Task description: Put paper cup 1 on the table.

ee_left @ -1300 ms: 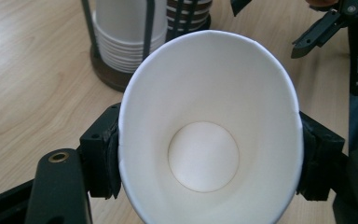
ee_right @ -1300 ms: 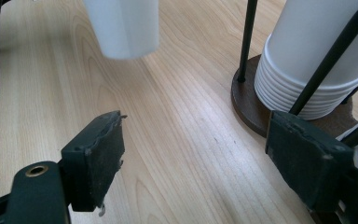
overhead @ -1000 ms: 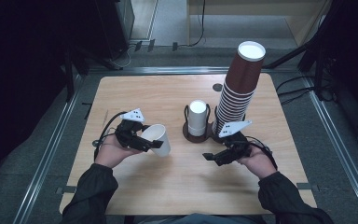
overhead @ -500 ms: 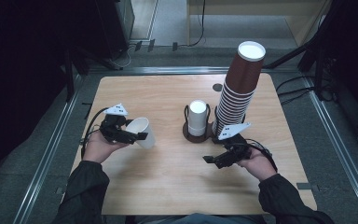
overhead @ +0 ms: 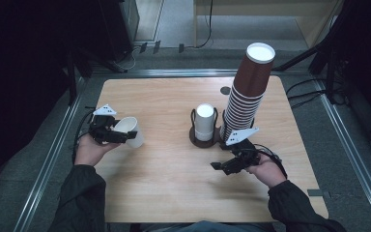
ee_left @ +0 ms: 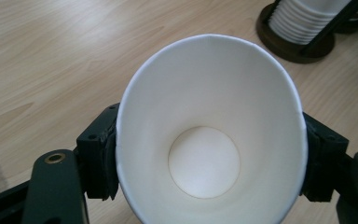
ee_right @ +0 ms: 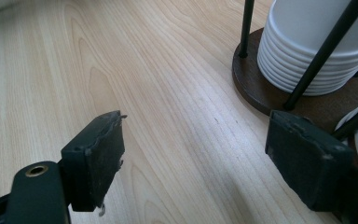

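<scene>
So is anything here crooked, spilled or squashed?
Nothing spilled. The white cup in the left gripper is squeezed oval at its rim and lies tilted. The tall brown cup stack leans slightly.

Table [overhead: 174, 183] is lit evenly from overhead, but everything around it falls off into near black. High view's kinda soft and grainy; close-ups are sharper, with faint shadows lower down.
</scene>
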Action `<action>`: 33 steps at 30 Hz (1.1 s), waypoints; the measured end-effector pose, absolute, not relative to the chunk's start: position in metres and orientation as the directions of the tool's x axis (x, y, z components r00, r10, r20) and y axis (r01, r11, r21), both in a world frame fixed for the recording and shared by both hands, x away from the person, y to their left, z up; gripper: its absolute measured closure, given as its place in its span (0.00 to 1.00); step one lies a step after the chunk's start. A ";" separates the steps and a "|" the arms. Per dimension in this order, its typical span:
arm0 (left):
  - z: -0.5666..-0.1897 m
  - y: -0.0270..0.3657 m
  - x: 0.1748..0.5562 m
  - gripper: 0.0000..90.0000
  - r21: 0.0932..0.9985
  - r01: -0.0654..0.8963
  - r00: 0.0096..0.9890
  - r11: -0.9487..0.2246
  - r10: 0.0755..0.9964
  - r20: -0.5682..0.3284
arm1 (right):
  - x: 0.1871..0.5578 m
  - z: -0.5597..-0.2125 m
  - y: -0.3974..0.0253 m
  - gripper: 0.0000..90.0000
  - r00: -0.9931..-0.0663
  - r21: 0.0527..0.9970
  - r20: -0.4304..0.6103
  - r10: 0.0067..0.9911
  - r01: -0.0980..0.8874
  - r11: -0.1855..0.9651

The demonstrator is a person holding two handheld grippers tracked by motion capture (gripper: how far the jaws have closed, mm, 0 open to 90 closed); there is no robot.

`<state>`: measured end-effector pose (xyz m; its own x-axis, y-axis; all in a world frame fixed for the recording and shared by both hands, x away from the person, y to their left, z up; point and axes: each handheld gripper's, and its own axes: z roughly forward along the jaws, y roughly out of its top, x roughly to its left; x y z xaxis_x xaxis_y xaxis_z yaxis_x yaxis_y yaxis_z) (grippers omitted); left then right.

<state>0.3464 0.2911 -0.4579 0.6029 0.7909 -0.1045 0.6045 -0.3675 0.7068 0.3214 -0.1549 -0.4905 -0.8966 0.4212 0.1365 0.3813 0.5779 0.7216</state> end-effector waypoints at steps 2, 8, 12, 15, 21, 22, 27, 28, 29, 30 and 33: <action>-0.459 0.295 0.349 0.26 0.704 0.612 0.591 -0.361 0.800 -0.103 | 0.321 -0.491 -0.154 0.22 -0.897 0.719 0.138 0.419 0.382 0.581; -0.464 0.306 0.359 0.26 0.706 0.619 0.542 -0.345 0.838 -0.065 | 0.322 -0.492 -0.155 0.22 -0.898 0.718 0.138 0.418 0.382 0.582; -0.470 0.310 0.364 0.24 0.695 0.630 0.524 -0.346 0.850 -0.052 | 0.322 -0.492 -0.154 0.22 -0.898 0.715 0.139 0.418 0.383 0.585; -0.473 0.311 0.366 0.23 0.691 0.632 0.516 -0.351 0.856 -0.037 | 0.322 -0.493 -0.154 0.22 -0.897 0.714 0.139 0.419 0.384 0.585; -0.477 0.307 0.367 0.21 0.675 0.644 0.521 -0.361 0.853 -0.041 | 0.322 -0.492 -0.154 0.22 -0.899 0.715 0.143 0.415 0.384 0.585; -0.477 0.307 0.368 0.21 0.669 0.650 0.521 -0.361 0.852 -0.046 | 0.322 -0.492 -0.154 0.22 -0.898 0.714 0.143 0.415 0.384 0.585; -0.481 0.306 0.368 0.19 0.652 0.660 0.523 -0.373 0.851 -0.042 | 0.322 -0.492 -0.155 0.22 -0.899 0.716 0.144 0.414 0.383 0.584; -0.481 0.306 0.368 0.19 0.653 0.660 0.525 -0.371 0.850 -0.048 | 0.322 -0.492 -0.155 0.22 -0.899 0.716 0.144 0.414 0.383 0.584; -0.482 0.306 0.368 0.18 0.653 0.658 0.529 -0.375 0.847 -0.048 | 0.322 -0.492 -0.155 0.22 -0.898 0.715 0.147 0.415 0.386 0.583; -0.482 0.306 0.368 0.18 0.651 0.658 0.533 -0.379 0.845 -0.046 | 0.322 -0.492 -0.155 0.22 -0.898 0.714 0.148 0.415 0.387 0.583; -0.483 0.306 0.368 0.15 0.653 0.658 0.533 -0.376 0.845 -0.050 | 0.322 -0.492 -0.154 0.22 -0.899 0.714 0.146 0.413 0.385 0.585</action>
